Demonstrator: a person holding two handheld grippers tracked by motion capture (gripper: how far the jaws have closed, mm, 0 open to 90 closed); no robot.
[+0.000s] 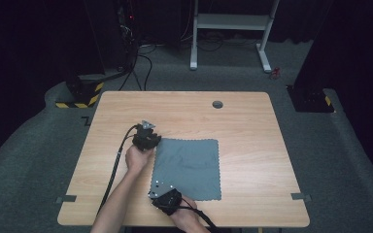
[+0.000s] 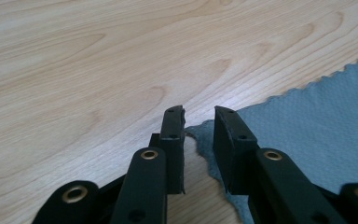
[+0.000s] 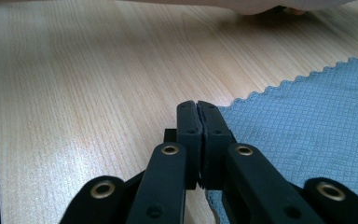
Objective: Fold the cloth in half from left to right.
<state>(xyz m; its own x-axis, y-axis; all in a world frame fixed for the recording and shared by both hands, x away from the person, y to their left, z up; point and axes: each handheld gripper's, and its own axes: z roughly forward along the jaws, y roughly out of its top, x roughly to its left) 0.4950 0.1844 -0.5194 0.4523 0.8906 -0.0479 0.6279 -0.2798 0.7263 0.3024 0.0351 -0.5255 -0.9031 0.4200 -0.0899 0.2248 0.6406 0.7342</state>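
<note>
1. Forearms enter from the bottom edge of the high view, each hand carrying a black gripper with a trailing cable.
2. Nearest the person, the right gripper sits at the near left corner of a grey cloth. In the right gripper view its jaws are pressed together, and the cloth's zigzag-edged corner runs in under them, so they look clamped on that corner.
3. Spread flat on the wooden table, the cloth lies a little left of the table's middle, toward the near edge.
4. Farther off, the left gripper rests at the cloth's far left corner. In the left gripper view its jaws stand a little apart, with the scalloped cloth corner lying in the gap between them; the pads do not visibly press on it.
5. Beyond the cloth, a round cable hole sits near the table's far edge.
6. Past the table, white desk legs stand on grey carpet.
</note>
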